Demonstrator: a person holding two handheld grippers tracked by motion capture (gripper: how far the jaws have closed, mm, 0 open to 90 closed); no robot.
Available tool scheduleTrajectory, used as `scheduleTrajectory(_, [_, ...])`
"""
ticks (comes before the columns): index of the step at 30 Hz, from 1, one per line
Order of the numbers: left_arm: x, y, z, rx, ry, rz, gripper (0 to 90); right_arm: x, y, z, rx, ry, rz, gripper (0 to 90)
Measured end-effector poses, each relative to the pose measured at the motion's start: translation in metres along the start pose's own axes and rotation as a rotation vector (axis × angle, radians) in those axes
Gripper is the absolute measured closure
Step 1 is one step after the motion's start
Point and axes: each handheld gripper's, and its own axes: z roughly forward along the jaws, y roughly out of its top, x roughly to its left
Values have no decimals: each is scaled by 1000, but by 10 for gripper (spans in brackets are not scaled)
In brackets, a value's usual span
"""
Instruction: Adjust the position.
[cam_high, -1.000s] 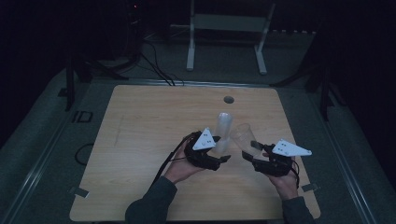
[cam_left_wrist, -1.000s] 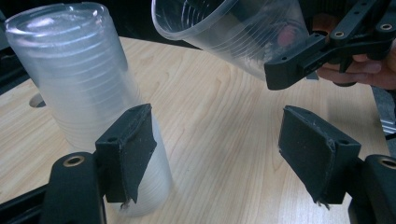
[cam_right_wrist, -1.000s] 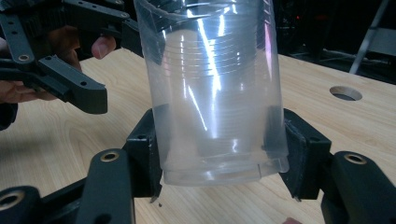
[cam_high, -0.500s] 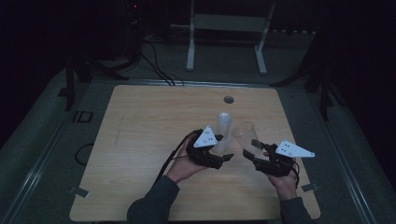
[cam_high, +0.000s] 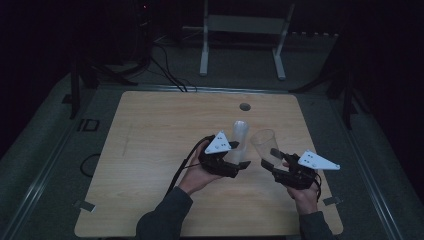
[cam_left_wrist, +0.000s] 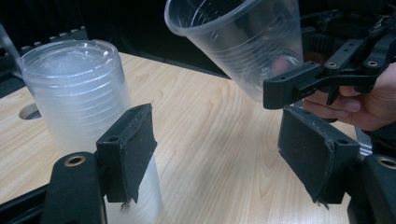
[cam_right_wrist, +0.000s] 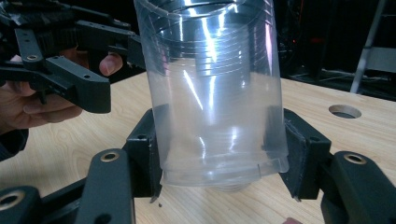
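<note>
A stack of clear plastic cups stands upside down on the wooden table. My left gripper is open right beside it. In the left gripper view the stack sits behind the left jaw, outside the gap, and nothing lies between the jaws of the left gripper. A single clear cup is held tilted above the table, mouth up, with my right gripper shut on its lower part. The right gripper clamps that cup on both sides near its base.
A round hole is cut in the table behind the cups. A white metal stand and cables lie on the dark floor beyond the far edge. Bare wood spreads to the left of my hands.
The right gripper with the single cup has drifted slightly to the right, away from the stack. The left gripper has barely moved.
</note>
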Motion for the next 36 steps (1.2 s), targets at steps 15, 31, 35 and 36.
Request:
scheduleTrajectory(15, [1, 13, -1, -17, 1, -30, 217, -6, -3, -6, -57, 9, 61, 410])
scheduleTrajectory(31, [4, 24, 6, -65, -39, -116, 165, -3, -3, -5, -76, -3, 58, 408])
scheduleTrajectory(35, [3, 25, 11, -70, -59, -128, 158, -2, -3, -4, -76, -2, 59, 408])
scheduleTrajectory(36, [2, 25, 12, -71, -62, -129, 158, -2, -3, -3, -76, 1, 57, 408])
